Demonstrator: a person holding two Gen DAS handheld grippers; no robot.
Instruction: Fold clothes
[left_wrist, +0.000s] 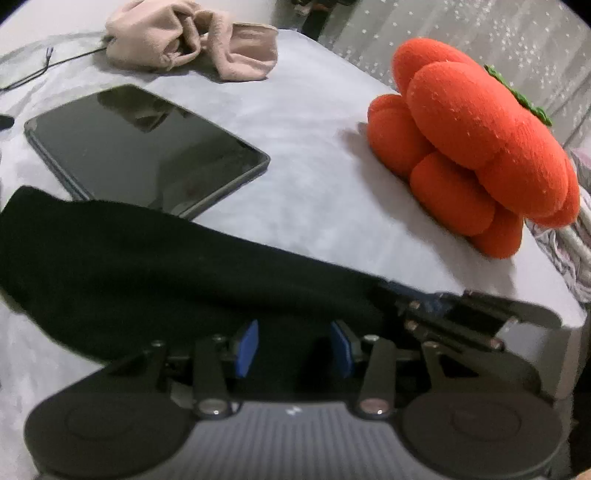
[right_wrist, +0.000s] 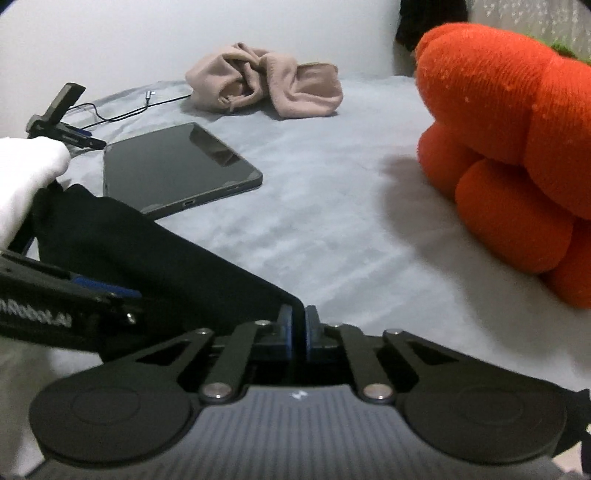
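Note:
A black garment (left_wrist: 140, 266) lies on the grey bed sheet (left_wrist: 314, 177), stretched between both grippers. My left gripper (left_wrist: 293, 350) is open, its blue pads (left_wrist: 247, 347) wide apart with black cloth lying between them. My right gripper (right_wrist: 299, 332) is shut on a corner of the black garment (right_wrist: 155, 258) and also shows in the left wrist view (left_wrist: 461, 314) at the right end of the cloth. The left gripper shows at the left edge of the right wrist view (right_wrist: 74, 295). A crumpled beige garment (left_wrist: 192, 40) lies at the far side of the bed.
A dark tablet (left_wrist: 144, 147) lies on the sheet just beyond the black garment. A big orange plush pumpkin (left_wrist: 476, 147) stands at the right. A black cable (right_wrist: 122, 110) and a small stand (right_wrist: 59, 114) lie at the far left. The bed edge is at the right.

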